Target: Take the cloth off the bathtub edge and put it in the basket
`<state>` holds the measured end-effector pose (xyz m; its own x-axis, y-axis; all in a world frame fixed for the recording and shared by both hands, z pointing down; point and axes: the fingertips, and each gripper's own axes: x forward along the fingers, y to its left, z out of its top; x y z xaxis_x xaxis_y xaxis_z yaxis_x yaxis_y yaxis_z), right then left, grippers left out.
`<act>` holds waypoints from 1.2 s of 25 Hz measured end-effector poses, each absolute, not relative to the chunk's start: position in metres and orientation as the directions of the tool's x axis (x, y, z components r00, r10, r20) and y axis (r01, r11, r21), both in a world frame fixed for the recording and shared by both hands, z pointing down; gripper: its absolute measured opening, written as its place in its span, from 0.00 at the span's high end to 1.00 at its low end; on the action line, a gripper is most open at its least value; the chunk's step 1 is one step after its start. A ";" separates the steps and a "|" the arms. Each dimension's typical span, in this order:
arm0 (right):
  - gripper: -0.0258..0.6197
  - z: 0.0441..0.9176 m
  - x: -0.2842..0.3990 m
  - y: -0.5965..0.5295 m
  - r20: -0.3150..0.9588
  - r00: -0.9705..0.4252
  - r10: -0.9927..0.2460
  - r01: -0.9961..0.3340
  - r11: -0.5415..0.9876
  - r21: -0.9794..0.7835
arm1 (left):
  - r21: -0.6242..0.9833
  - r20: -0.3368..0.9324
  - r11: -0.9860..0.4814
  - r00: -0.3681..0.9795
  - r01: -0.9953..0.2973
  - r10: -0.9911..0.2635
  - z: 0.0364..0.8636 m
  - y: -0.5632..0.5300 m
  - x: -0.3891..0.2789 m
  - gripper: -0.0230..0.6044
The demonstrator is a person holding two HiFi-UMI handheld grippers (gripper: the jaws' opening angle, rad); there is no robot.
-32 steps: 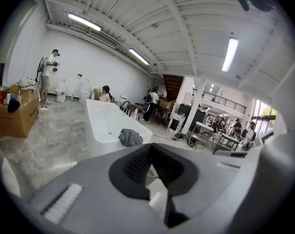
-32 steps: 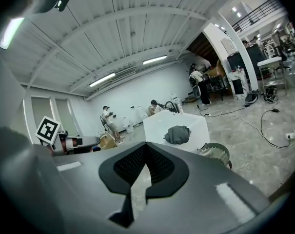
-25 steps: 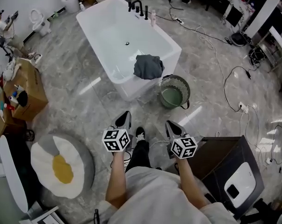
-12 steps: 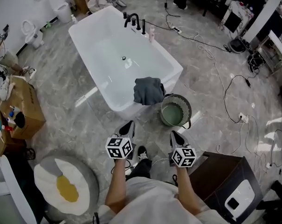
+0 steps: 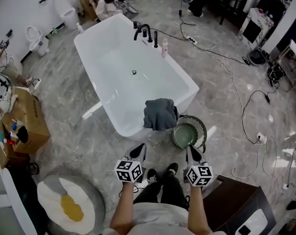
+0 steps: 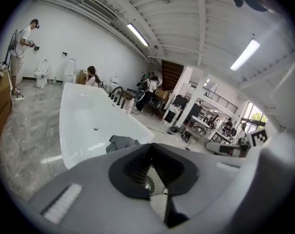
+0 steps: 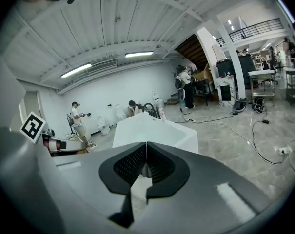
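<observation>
The one dark grey cloth [image 5: 160,114] hangs over the near rim of the single white bathtub [image 5: 96,89], at the centre of the head view. Just right of it and lower, the one round basket [image 5: 202,131] stands on the floor close beside the tub's end. Bare marble floor [image 5: 89,146] lies open between your feet and that rim. A round cushion [image 5: 69,204] sits at lower left, a dark cabinet [image 5: 236,204] at lower right, and cables [image 5: 245,116] trail across the right side. You hold two claws side by side, pointing forward and slightly down. The left gripper [image 5: 138,152] aims below the cloth and the right gripper [image 5: 193,153] below the basket. Both have their jaws pressed together with nothing between them.
</observation>
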<state>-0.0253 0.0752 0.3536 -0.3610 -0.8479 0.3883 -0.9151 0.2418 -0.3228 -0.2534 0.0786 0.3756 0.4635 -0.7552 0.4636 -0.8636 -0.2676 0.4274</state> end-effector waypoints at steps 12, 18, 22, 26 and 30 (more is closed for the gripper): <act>0.96 0.402 -0.052 -0.027 0.412 -0.551 -0.726 -0.830 0.421 -0.367 | 0.439 0.495 -0.212 0.432 -0.873 -0.754 0.432 -0.008 -0.204 0.87; 0.96 0.445 -0.057 -0.055 0.441 -0.579 -0.686 -0.813 0.443 -0.377 | 0.413 0.526 -0.191 0.405 -0.891 -0.748 0.471 -0.024 -0.205 0.87; 0.96 0.467 -0.069 -0.077 0.443 -0.591 -0.674 -0.805 0.464 -0.369 | 0.385 0.553 -0.180 0.383 -0.905 -0.740 0.500 -0.036 -0.221 0.87; 0.96 0.491 -0.069 -0.083 0.442 -0.581 -0.683 -0.812 0.453 -0.368 | 0.376 0.567 -0.155 0.360 -0.913 -0.741 0.542 -0.047 -0.237 0.87; 0.96 0.531 -0.068 -0.089 0.455 -0.529 -0.716 -0.846 0.397 -0.356 | 0.380 0.562 -0.131 0.341 -0.916 -0.754 0.580 -0.063 -0.254 0.87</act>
